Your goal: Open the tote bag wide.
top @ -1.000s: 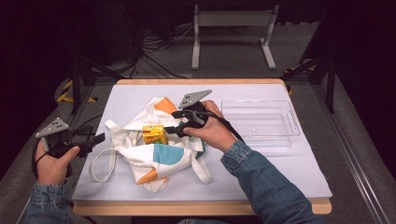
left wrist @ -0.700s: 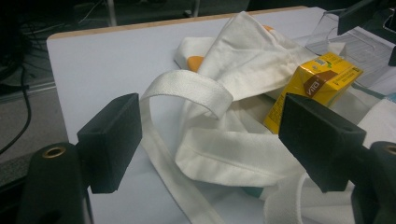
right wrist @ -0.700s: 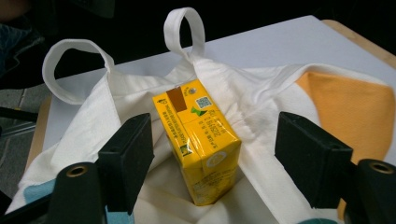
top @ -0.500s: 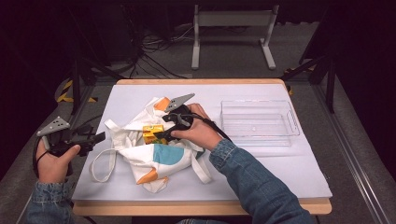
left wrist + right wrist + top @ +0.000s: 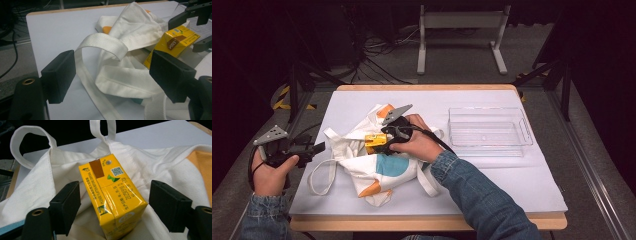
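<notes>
Right gripper [image 5: 113, 212]: jaws were spread wide, one each side of the carton [image 5: 112, 197], gaps on both sides, not yet touching it.
Carton: yellow drink box, lay between the right jaws, its long axis running away from them, near end low betw. the pads. It rested on the bag [image 5: 162, 167], at the bag's mouth as far as I could judge.
Left gripper [image 5: 110, 77]: jaws spread, nothing between them but air; a bag strap [image 5: 105, 45] looped just beyond the jaws, closer to the left jaw. The carton showed past the right jaw in the left gripper view, w/ the other gripper around it.
Tray [image 5: 489, 131]: clear, well away from both grippers, on the far side of the right hand [image 5: 419, 145].
Step in hand (my judgement): closing on the carton to lift it out of the bag.
How to do well: keep the box centred betw. the pads, close on the flat side walls, not on the corners. Squeeze gently, as the carton is prob. soft and could dent. Mind that no cloth comes betw. pad and box. The left gripper could pinch the strap or hem to hold the bag down.
Diff. vs earlier: right gripper had moved further left, from beside the carton to over it. Left gripper, bag and tray were about where they were.
</notes>
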The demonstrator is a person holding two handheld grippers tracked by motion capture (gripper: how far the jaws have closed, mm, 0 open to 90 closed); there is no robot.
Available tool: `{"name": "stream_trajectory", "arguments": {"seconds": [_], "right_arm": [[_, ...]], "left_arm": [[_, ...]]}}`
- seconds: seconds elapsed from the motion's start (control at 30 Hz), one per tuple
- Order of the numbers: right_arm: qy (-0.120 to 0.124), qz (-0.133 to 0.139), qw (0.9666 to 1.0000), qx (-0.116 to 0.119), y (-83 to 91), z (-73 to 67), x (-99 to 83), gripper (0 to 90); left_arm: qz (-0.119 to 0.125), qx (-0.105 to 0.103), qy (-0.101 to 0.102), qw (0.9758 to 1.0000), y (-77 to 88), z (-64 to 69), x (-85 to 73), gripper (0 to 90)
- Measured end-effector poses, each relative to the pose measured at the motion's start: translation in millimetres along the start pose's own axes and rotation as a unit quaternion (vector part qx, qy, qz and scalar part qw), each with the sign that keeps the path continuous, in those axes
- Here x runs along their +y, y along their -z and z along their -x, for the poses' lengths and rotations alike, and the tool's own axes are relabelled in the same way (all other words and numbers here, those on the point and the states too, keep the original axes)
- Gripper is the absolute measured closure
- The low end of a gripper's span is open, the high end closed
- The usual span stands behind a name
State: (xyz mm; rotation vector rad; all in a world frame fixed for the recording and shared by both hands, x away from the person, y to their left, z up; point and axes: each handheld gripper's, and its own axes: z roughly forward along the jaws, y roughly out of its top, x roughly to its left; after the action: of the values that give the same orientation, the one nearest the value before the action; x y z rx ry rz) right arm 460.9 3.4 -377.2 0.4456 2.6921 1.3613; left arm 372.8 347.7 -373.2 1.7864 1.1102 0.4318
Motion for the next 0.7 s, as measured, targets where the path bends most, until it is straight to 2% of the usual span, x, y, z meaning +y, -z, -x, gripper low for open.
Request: {"name": "stream_trajectory", "arguments": {"seconds": [0.27, 0.4, 0.43, 0.7], "right_arm": [[0.011, -0.008, 0.9999, 0.001, -10.1, -1.2, -1.8, 27.9], [0.019, -0.013, 0.9997, 0.001, -11.4, -1.6, -2.0, 33.1], [0.029, -0.017, 0.9994, -0.001, -10.7, -1.5, -1.8, 38.9], [0.052, -0.026, 0.9983, 0.0, -8.1, -0.6, -1.1, 45.6]], "left_arm": [[0.0, 0.0, 0.001, 1.0, 0.2, -0.3, -0.8, 21.8], [0.001, 0.001, 0.003, 1.0, 0.6, -0.7, -1.0, 21.8], [0.001, 0.0, 0.004, 1.0, 0.4, -0.8, -1.1, 21.7], [0.001, 0.0, 0.005, 1.0, -0.5, -1.6, -1.9, 21.5]]}}
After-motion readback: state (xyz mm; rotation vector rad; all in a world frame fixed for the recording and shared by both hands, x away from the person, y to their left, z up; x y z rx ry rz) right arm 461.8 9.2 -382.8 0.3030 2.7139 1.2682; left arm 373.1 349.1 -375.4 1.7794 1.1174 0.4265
